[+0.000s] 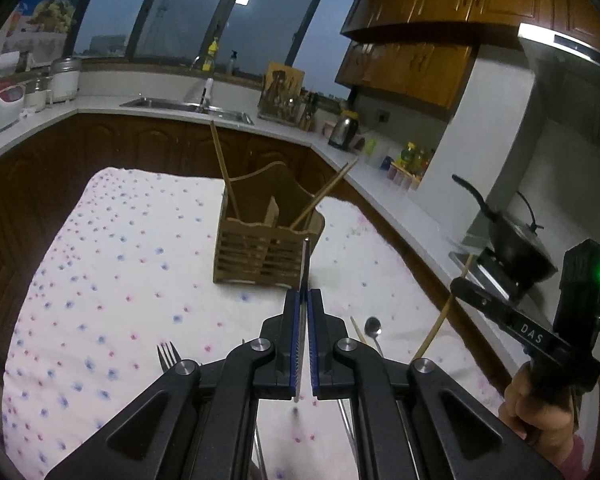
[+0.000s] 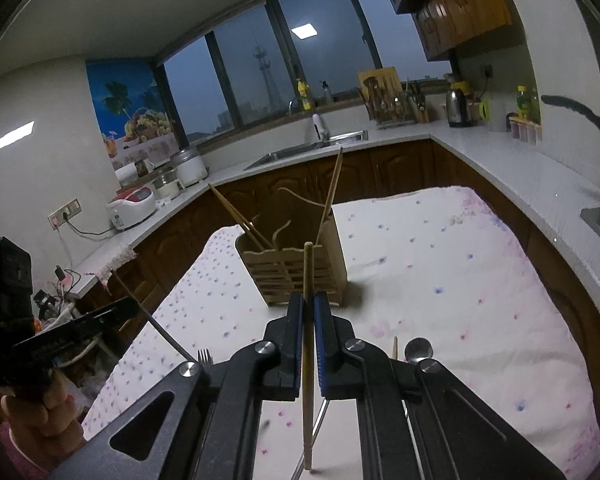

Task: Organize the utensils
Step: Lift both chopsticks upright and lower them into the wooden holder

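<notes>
In the left wrist view my left gripper [image 1: 305, 294] is shut on a thin metal utensil [image 1: 306, 260], seen edge-on, just in front of the slatted wooden utensil holder [image 1: 266, 248]. Its ends are hidden. The holder has chopsticks [image 1: 224, 168] leaning in its compartments. My right gripper [image 2: 308, 296] is shut on a wooden chopstick [image 2: 308, 272] that points at the holder [image 2: 300, 268]. Each gripper shows in the other's view: the right gripper [image 1: 460, 286] with its chopstick [image 1: 440, 320], the left gripper [image 2: 130, 304] with the metal utensil [image 2: 160, 328].
On the flowered cloth [image 1: 120, 260] near the grippers lie a fork [image 1: 168, 356], a spoon [image 1: 373, 328] and a loose chopstick [image 1: 358, 330]. Counters with a sink [image 1: 188, 106], a kettle [image 1: 342, 132] and a stove with a pan [image 1: 512, 240] ring the table.
</notes>
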`<state>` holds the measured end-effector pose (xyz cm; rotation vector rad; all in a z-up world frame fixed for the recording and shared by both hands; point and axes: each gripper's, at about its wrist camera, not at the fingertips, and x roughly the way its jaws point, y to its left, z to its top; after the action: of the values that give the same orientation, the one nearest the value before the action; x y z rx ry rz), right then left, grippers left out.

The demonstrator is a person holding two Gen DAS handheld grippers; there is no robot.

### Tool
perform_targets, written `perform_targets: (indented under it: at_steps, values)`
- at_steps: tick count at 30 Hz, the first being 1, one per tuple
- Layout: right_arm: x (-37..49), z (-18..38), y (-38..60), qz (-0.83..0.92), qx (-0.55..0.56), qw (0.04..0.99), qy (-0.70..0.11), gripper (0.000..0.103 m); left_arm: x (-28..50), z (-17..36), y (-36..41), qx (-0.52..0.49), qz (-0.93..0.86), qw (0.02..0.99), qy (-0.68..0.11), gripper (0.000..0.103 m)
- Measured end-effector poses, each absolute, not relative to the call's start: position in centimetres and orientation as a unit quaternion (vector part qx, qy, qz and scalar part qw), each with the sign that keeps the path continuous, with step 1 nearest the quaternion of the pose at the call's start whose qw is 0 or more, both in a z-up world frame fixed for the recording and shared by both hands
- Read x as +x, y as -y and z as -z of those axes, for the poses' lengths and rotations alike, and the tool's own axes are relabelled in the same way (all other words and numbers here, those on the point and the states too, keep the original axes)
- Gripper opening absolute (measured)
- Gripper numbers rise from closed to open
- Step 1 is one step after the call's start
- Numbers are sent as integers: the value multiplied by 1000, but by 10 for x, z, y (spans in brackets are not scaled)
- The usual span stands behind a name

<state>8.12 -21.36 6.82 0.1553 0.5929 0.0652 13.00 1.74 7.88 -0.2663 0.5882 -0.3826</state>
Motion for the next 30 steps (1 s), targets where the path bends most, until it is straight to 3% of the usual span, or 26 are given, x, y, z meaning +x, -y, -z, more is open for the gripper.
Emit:
perform_targets:
  at_steps: [30]
  values:
    - [129, -108, 206, -48, 73, 966, -242, 6, 167, -106, -51, -151, 166, 945, -236, 1]
